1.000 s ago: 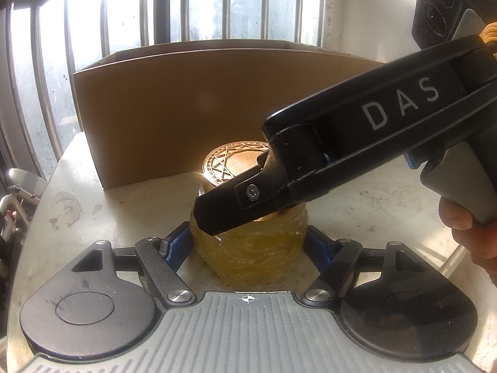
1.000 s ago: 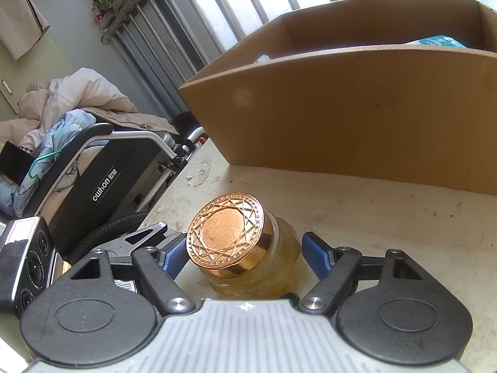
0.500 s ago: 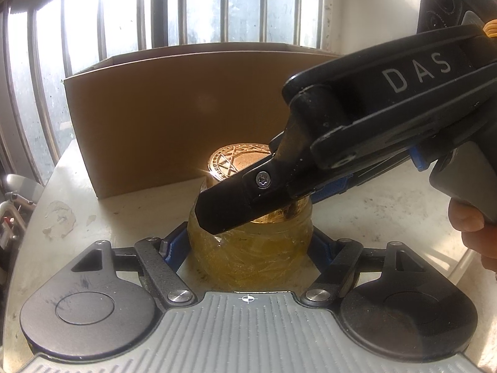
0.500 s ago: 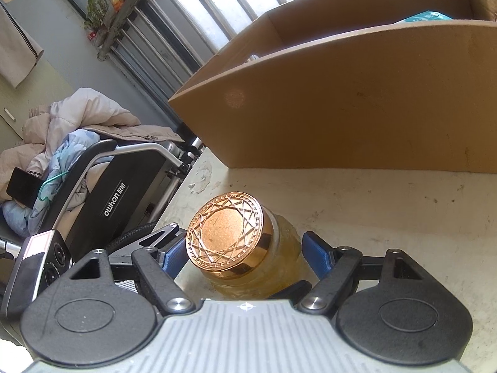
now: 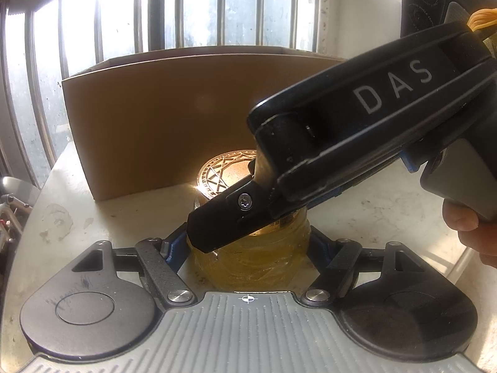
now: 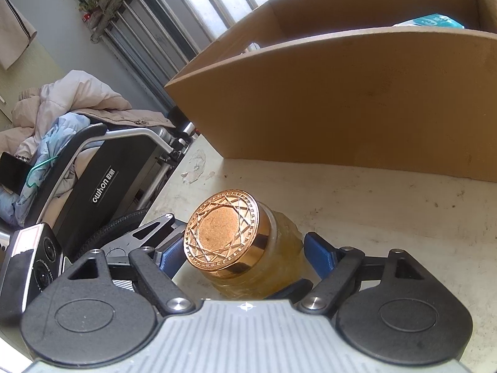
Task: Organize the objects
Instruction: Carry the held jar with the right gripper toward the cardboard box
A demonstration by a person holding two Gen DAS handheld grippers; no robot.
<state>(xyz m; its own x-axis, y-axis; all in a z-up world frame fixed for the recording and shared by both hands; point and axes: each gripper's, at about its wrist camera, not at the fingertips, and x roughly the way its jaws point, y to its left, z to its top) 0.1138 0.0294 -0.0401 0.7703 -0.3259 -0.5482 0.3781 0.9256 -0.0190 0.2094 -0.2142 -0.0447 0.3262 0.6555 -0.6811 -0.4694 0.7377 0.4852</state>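
The left gripper (image 5: 248,248) jaws clamp the amber jar (image 5: 251,264) as before; the right gripper (image 6: 242,255) jaws, just widening, flank it without touching.

In the left wrist view the right gripper (image 5: 248,217) crosses from two o'clock and hides half of the jar's copper lid (image 5: 222,174). The hand (image 5: 469,233) at three o'clock is cut by the frame. Little inside the cardboard box (image 6: 341,102) shows past its near wall.
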